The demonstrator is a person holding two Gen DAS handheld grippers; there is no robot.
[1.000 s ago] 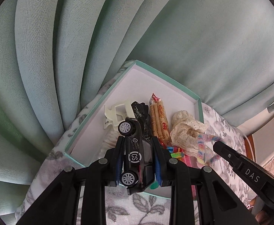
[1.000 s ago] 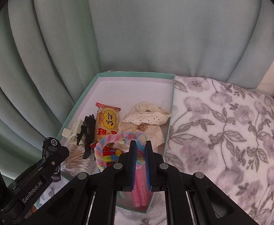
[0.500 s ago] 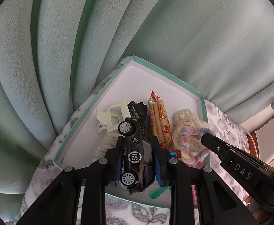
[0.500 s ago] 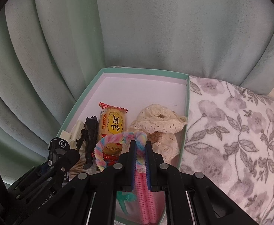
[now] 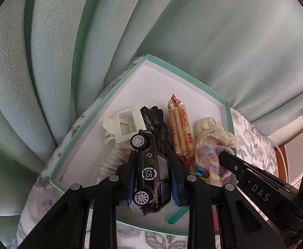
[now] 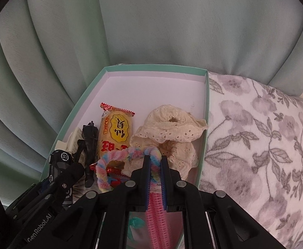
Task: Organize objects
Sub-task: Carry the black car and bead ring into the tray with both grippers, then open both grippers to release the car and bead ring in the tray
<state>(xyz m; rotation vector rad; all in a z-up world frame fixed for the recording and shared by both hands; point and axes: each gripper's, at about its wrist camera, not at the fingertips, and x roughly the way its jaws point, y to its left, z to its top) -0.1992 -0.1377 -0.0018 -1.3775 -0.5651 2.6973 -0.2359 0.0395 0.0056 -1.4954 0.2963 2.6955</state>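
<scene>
Compared with one second ago, both claws have advanced over the box (image 6: pixel 206 112): the box fills more of each view, and the right claw (image 6: pixel 155 167) now crosses well into the left wrist view, where earlier only its tip showed at the edge.

The left claw (image 5: pixel 152 170) is clenched on the toy car (image 5: pixel 150 171), held on its side between the blue pads. The toy car is black with silver-white wheels and a white "CS" roundel. It hangs above the near left part of the box.

The right claw grips the chenille loop (image 6: pixel 114 161), a fuzzy ring in pastel pink, blue and yellow, pinched at one end. The loop hangs over the box contents, just above the snack packet (image 6: pixel 116 132).

The box is shallow, mint-green outside, pale inside, and rests on a floral blanket (image 6: pixel 255 145). Inside lie a cream hair clip (image 5: pixel 124 124), a black figure (image 6: pixel 89 141), the snack packet, a cream lace cloth (image 6: pixel 172 128) and pink hair rollers (image 6: pixel 155 217). A pale green curtain (image 6: pixel 151 20) hangs behind.
</scene>
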